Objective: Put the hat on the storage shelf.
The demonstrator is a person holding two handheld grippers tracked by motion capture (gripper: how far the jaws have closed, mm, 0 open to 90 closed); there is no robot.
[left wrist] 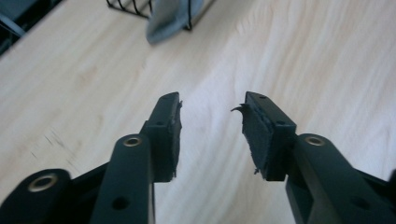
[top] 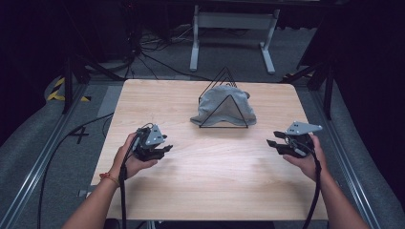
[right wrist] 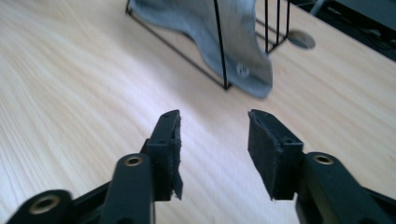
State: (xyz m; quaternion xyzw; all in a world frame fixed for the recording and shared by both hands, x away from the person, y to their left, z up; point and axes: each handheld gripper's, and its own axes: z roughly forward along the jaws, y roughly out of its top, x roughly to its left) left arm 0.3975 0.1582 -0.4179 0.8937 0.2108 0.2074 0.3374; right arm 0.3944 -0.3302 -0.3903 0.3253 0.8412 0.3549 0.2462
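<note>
The grey cloth [top: 223, 106] lies draped over a black wire rack [top: 224, 98] at the far middle of the wooden table [top: 205, 181], hanging down both sides of the rack's triangular frames. Its long axis runs across the table, left to right in the high view, with its loose edges spreading onto the wood at the rack's foot. The rack holds nothing but this cloth, and the wires of its near triangle cross in front of the fabric.

At the left of the high view, the left gripper [top: 167, 149] sits in the person's left hand [top: 129, 160], low over the table and pointing toward the table's middle. Its jaws stand partly apart with bare wood between them; in the left gripper view a corner of the cloth [left wrist: 170, 21] and the rack's base [left wrist: 128, 8] show well ahead of the pads [left wrist: 168, 140].

At the right, the right gripper [top: 271, 143] sits in the right hand [top: 308, 160], pointing inward, jaws likewise partly open and holding nothing. In the right gripper view the cloth [right wrist: 233, 42] hangs over the rack's thin wires [right wrist: 219, 46], well apart from the pads [right wrist: 264, 154].

Both grippers are well clear of the cloth, with open tabletop between them. Beyond the table stand a white frame [top: 234, 33] and loose cables [top: 153, 57] on the grey floor.
</note>
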